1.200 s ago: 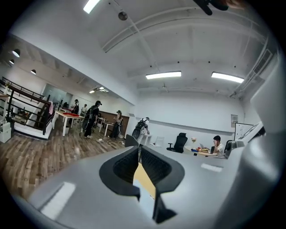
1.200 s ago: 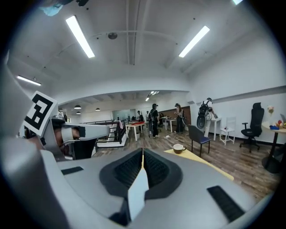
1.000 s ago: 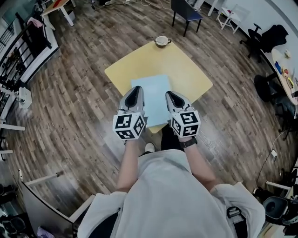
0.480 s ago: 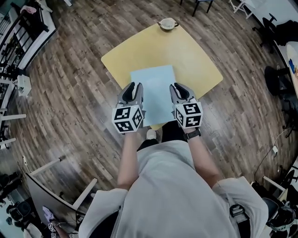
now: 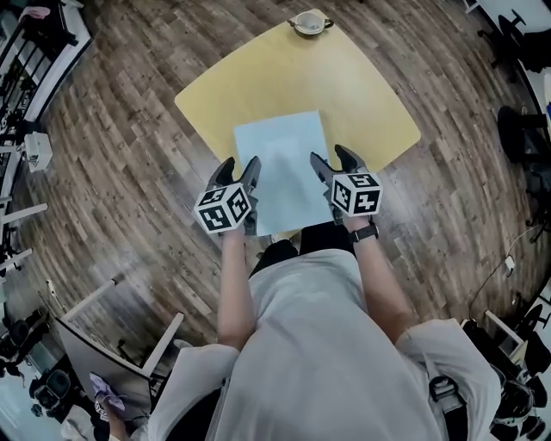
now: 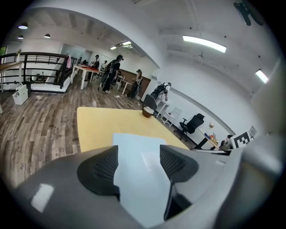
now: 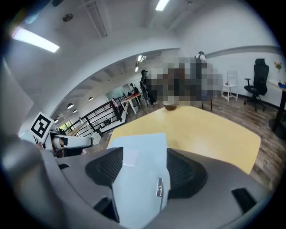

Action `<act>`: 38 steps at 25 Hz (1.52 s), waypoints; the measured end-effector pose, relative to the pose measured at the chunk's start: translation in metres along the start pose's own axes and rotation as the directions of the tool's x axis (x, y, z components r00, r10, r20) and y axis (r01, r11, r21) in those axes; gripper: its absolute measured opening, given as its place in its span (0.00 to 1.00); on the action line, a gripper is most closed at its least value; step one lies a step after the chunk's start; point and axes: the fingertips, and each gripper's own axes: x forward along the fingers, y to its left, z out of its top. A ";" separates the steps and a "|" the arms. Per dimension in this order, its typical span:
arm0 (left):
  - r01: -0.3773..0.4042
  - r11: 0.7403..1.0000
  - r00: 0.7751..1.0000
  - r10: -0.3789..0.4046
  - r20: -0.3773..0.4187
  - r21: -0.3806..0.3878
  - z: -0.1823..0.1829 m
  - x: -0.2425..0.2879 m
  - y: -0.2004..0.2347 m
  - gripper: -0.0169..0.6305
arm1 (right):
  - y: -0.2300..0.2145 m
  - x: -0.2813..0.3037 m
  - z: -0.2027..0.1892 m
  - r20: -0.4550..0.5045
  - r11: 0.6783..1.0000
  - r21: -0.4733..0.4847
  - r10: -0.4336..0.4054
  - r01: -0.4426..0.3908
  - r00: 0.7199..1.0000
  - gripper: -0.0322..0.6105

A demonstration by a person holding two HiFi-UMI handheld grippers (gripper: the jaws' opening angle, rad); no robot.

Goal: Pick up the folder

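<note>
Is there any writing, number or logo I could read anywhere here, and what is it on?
No readable words or numbers anywhere.
Left cube and right cube: black-and-white square patterns, no letters.
Folder: small metal clip, its marking too small to read.

Blue folder (image 5: pixel 284 172) on yellow table (image 5: pixel 344 86), cup (image 5: pixel 308 21) beyond

1. A yellow table (image 5: pixel 362 86) stands on a wood-plank floor (image 5: pixel 120 172).
2. A small bowl (image 5: pixel 308 21) sits at its far corner.
3. A black railing (image 6: pixel 35 55) lines one side.
4. A black office chair (image 7: pixel 259 70) stands near the white wall.
</note>
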 end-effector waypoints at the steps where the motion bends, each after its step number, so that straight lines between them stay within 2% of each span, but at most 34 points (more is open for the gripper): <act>1: -0.022 1.000 1.000 0.022 -0.018 -0.012 -0.008 0.003 0.007 0.47 | -0.004 0.004 -0.009 -0.027 0.999 0.042 0.013 -0.012 1.000 0.48; 4: -0.071 0.996 0.996 0.067 -0.062 -0.062 -0.030 0.010 0.027 0.57 | -0.015 0.014 -0.031 -0.083 0.994 0.112 0.025 -0.016 0.996 0.52; 8: -0.060 0.991 0.991 0.044 -0.130 -0.120 -0.053 0.022 0.036 0.63 | -0.026 0.027 -0.049 -0.132 0.989 0.145 0.030 -0.010 0.991 0.53; 15: 0.012 0.974 0.986 -0.049 -0.160 -0.225 -0.075 0.041 0.026 0.65 | -0.035 0.042 -0.076 -0.172 0.960 0.278 0.079 -0.028 0.982 0.53; 19: -0.005 0.969 0.981 -0.044 -0.191 -0.246 -0.086 0.047 0.029 0.65 | -0.031 0.048 -0.081 -0.152 0.928 0.367 0.123 -0.060 0.981 0.53; 25: -0.017 0.970 0.982 -0.029 -0.187 -0.244 -0.088 0.055 0.026 0.65 | -0.036 0.048 -0.076 -0.154 0.951 0.310 0.066 -0.016 0.986 0.53; 29: -0.012 0.967 0.982 -0.037 -0.188 -0.254 -0.088 0.055 0.029 0.65 | -0.031 0.048 -0.081 -0.177 0.949 0.317 0.066 -0.007 0.982 0.53; 38: 0.005 0.978 0.983 -0.043 -0.180 -0.207 -0.076 0.050 0.016 0.65 | -0.027 0.034 -0.069 -0.142 0.955 0.296 0.022 0.021 0.990 0.53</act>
